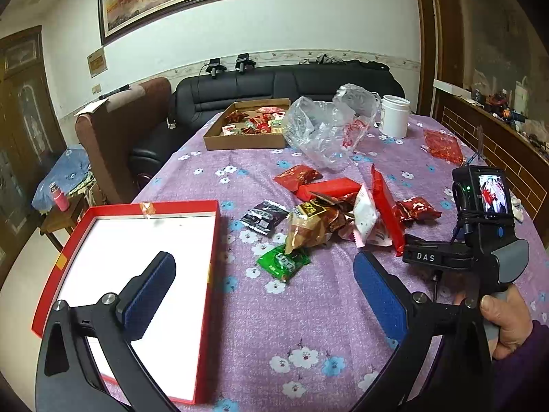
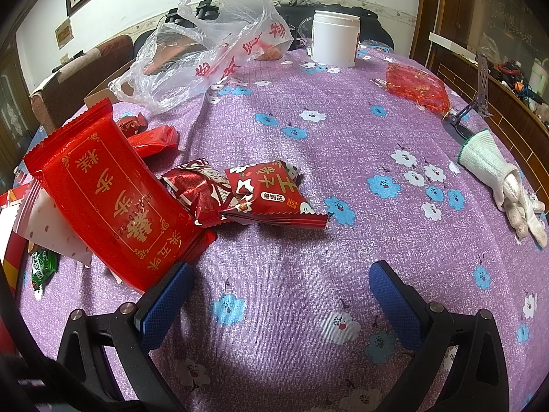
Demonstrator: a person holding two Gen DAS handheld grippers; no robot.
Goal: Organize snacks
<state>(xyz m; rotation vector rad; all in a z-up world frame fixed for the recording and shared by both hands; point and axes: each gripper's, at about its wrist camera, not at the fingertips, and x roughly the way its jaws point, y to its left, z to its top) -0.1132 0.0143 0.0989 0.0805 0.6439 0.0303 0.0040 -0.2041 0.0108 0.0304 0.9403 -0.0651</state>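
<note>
Two spread grippers over purple floral tablecloth [image 2: 343,137], nothing pinched.

Largest first: red tray [image 1: 44,295] with white floor at near left edge, under left gripper [image 1: 264,288], fingers wide apart; cardboard box [image 1: 240,140] of sweets toward far left corner; snack pile [image 1: 329,213] mid-table; big red packet [image 2: 113,192] leaning up just ahead of right gripper [image 2: 281,295], fingers wide apart; small green packet [image 1: 283,262] nearest.

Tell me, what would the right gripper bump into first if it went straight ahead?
Probably the red snack packet with white characters, lying just left of the line ahead of the right gripper. Its jaws are open and empty. Depth is hard to judge; it might slide past over bare purple tablecloth.
</note>
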